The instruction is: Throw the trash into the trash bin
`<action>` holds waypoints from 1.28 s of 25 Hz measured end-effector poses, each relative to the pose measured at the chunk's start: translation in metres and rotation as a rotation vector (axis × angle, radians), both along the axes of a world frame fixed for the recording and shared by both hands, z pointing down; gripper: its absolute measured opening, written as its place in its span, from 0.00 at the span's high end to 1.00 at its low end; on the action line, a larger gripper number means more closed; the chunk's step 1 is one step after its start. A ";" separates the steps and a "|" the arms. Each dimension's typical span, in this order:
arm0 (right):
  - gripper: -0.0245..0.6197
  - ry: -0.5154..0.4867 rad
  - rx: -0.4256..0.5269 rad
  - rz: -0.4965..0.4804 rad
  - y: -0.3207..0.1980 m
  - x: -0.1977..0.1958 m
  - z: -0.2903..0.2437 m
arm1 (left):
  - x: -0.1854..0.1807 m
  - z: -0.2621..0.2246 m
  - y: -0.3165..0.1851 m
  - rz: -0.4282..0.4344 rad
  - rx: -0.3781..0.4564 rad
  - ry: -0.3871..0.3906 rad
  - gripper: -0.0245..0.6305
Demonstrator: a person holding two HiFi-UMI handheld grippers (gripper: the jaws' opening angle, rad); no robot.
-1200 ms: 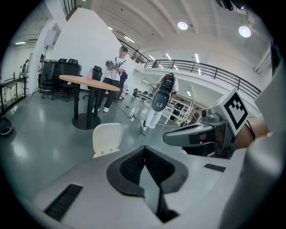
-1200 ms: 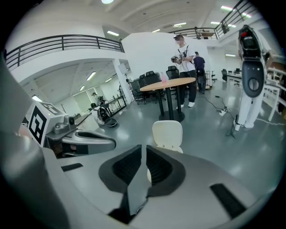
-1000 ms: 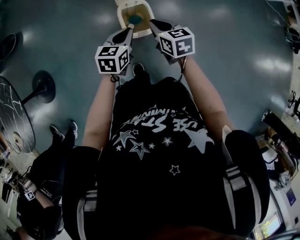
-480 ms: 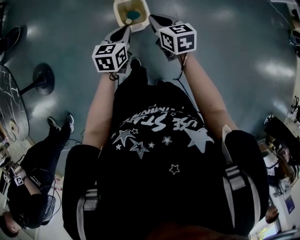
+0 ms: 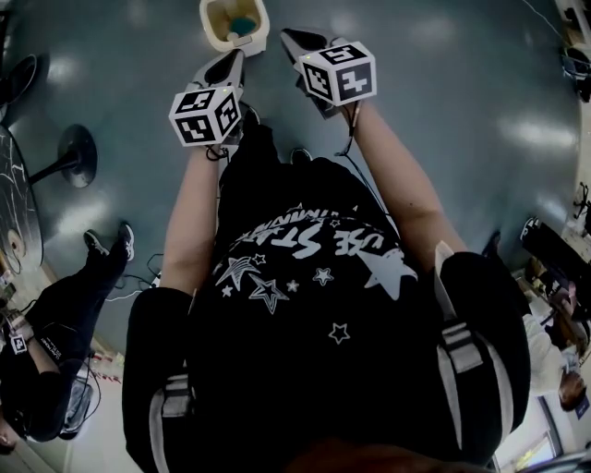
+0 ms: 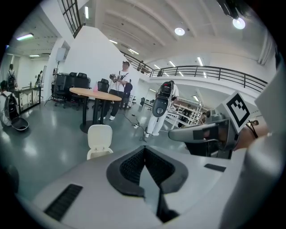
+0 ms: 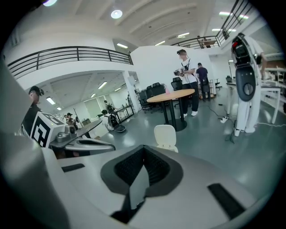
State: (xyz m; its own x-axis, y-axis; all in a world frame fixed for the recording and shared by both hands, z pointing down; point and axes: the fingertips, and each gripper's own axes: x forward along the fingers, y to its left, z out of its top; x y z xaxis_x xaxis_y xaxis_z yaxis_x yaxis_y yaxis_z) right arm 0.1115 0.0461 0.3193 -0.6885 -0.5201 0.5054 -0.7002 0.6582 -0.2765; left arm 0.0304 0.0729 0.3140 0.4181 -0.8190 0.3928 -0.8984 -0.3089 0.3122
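The cream trash bin point(image 5: 212, 35) stands on the grey floor at the top of the head view, lid up, with a blue piece of trash point(image 5: 242, 25) inside. My left gripper point(image 5: 236, 57) is just below the bin's near side and shut, nothing between its jaws. My right gripper point(image 5: 286, 35) is to the right of the bin, also shut and empty. In the left gripper view the bin point(image 6: 99, 141) sits beyond the shut left gripper point(image 6: 144, 150). In the right gripper view the bin point(image 7: 165, 135) is beyond the shut right gripper point(image 7: 144, 149).
A round table on a black pedestal foot point(image 5: 72, 155) stands at the left, with a person in dark clothes point(image 5: 55, 342) near it. Ahead are a wooden round table point(image 6: 91, 94), a white machine on a stand point(image 6: 158, 107) and people standing.
Both grippers have drawn back from over the bin toward my body. The bin now sits further up and left in the head view. The person at the left has shifted.
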 end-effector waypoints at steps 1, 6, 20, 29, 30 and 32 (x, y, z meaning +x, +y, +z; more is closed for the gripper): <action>0.95 -0.002 0.005 -0.005 0.006 0.004 -0.002 | 0.004 -0.002 0.005 -0.002 0.009 -0.004 0.95; 0.95 -0.006 0.025 -0.031 0.038 0.027 -0.007 | 0.025 -0.014 0.031 -0.022 0.049 -0.008 0.95; 0.95 -0.051 0.047 -0.066 0.107 0.046 -0.018 | 0.046 -0.043 0.111 -0.060 0.118 -0.033 0.95; 0.95 -0.050 0.073 -0.043 0.138 0.022 -0.033 | 0.024 -0.040 0.145 -0.034 0.116 -0.013 0.95; 0.95 -0.045 0.075 -0.036 0.143 0.020 -0.034 | 0.022 -0.040 0.150 -0.028 0.116 -0.007 0.95; 0.95 -0.036 0.081 -0.026 0.151 0.020 -0.037 | 0.020 -0.043 0.158 -0.017 0.116 0.001 0.95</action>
